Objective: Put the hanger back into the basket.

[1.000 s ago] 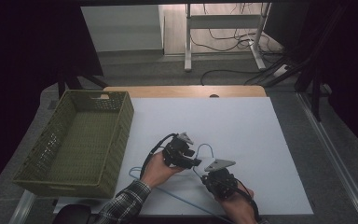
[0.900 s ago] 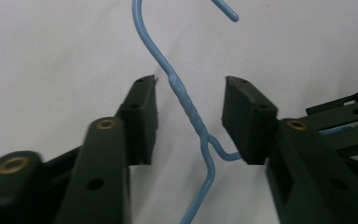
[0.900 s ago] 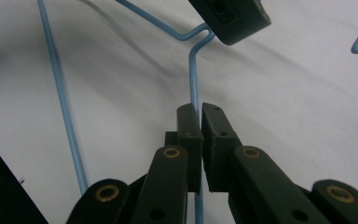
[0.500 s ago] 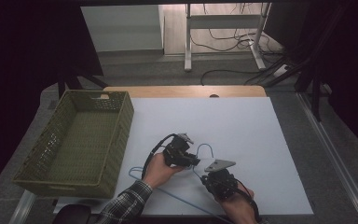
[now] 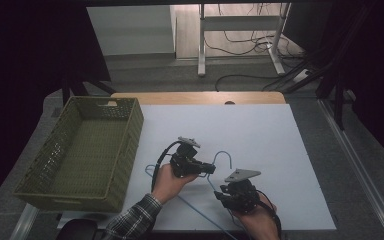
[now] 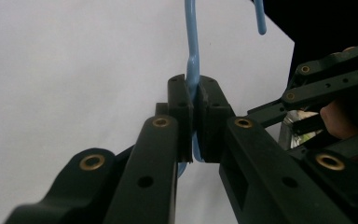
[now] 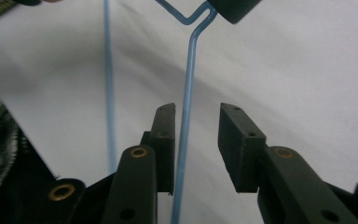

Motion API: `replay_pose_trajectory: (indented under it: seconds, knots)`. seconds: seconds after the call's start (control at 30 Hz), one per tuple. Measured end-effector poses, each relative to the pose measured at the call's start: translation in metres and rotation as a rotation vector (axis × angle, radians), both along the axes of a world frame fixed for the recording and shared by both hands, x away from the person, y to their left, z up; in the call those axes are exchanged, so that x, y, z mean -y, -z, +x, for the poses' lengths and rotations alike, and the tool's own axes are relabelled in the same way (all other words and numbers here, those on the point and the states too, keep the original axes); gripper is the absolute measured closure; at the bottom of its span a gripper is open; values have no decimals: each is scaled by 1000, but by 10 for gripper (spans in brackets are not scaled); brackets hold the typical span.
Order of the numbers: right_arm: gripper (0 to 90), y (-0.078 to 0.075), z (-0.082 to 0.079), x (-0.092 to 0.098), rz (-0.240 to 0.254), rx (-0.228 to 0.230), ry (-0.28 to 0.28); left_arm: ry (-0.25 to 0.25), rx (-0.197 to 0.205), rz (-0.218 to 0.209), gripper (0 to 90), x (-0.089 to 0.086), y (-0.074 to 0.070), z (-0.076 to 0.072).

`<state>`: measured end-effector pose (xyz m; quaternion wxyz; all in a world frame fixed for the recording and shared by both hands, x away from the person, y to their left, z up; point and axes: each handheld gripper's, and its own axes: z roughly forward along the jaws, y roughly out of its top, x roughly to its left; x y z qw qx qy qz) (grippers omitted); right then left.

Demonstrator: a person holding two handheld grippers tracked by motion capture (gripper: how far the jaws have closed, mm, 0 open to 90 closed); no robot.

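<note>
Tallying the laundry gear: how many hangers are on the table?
1: a blue wire hanger lies on the white table between the two grippers, right of the green basket.

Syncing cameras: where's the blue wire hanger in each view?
High view: blue wire hanger low centre on the white table, between both grippers.
Left gripper view: neck clamped in the left gripper, top centre.
Right gripper view: wire runs between the right gripper jaws, just opened.
Shared landmark: the neck bend.
</note>
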<state>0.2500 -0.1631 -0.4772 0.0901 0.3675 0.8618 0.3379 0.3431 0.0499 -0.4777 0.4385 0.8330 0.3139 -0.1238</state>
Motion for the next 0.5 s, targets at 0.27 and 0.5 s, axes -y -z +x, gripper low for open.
replay_pose_trajectory:
  seconds: [0.27, 0.5]
  knots:
    - [625, -25, 0, 10, 75, -11, -15, -46, 71, -64, 862, -15, -11, -8]
    - [634, -32, 11, 4, 75, -43, -60, -57, 141, -87, 860, -18, -25, -21]
